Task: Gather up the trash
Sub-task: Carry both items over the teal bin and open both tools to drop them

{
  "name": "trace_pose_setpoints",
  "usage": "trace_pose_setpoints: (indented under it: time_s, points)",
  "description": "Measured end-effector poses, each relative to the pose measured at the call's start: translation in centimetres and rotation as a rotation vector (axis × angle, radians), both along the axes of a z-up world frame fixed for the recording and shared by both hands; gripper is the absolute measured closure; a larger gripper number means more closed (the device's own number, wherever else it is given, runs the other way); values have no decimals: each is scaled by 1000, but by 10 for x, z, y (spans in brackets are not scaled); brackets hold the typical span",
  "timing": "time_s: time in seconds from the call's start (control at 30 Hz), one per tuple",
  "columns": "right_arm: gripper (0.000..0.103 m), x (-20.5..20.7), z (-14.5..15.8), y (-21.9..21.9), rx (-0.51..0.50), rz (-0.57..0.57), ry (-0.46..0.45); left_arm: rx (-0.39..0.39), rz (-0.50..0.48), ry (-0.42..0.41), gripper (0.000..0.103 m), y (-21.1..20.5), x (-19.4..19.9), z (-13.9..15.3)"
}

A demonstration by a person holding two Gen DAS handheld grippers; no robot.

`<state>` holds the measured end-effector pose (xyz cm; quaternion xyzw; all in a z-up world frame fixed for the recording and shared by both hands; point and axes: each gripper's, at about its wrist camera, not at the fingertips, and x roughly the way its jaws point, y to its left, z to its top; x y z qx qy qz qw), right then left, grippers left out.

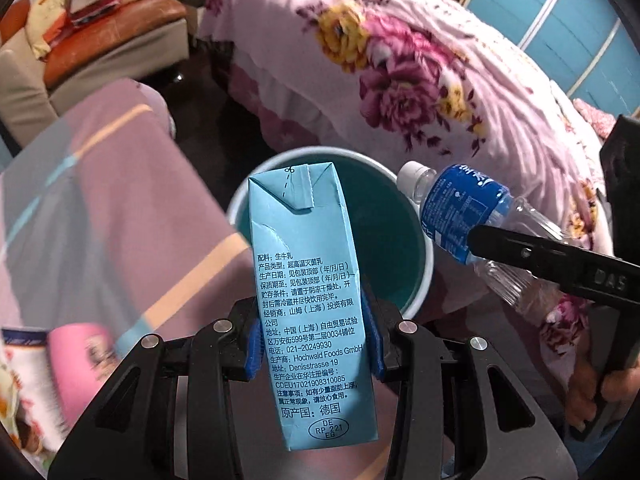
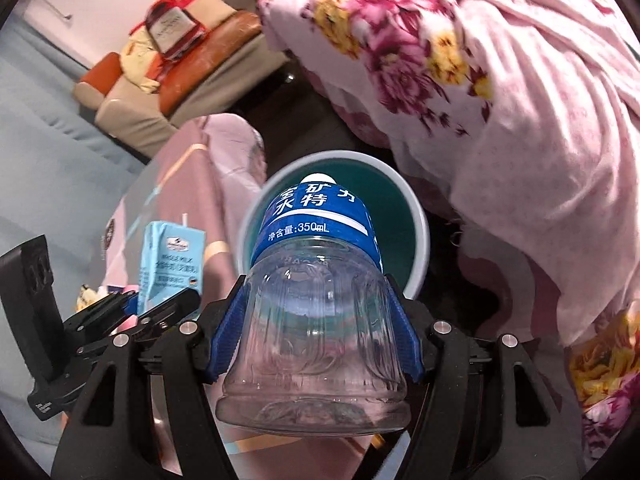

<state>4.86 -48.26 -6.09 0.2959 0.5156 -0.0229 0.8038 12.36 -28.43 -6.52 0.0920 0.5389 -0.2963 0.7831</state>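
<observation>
Each camera sits on its own gripper, close behind the jaws, and looks steeply downward along them. The left wrist view faces the bin [image 1: 416, 236] from close range, with the right gripper [image 1: 560, 264] entering at its right edge. The right wrist view faces the same bin [image 2: 420, 232], with the left gripper [image 2: 152, 312] at lower left. Both views share the bin, the floral bedspread [image 1: 420, 72] and the orange seat [image 2: 208, 48].

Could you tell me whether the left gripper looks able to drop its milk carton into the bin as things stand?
Probably yes. The left gripper holds the milk carton right before the bin, whose mouth looks open and empty. The bottle in the right gripper hangs by the rim and could crowd it.
</observation>
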Motion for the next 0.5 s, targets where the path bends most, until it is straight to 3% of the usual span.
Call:
trace_pose_setpoints:
  time_s: [0.17,0.23,0.5]
  points:
    - [41,7,-12,-7,0,-15,33,24,-3,33,60,-13,10,-22]
    - [41,9,-15,-8,1,-18,43,32,-1,36,49,-15,13,-27]
    - [41,14,-21,-5,6,-15,62,21,24,14,40,-5,14,-19]
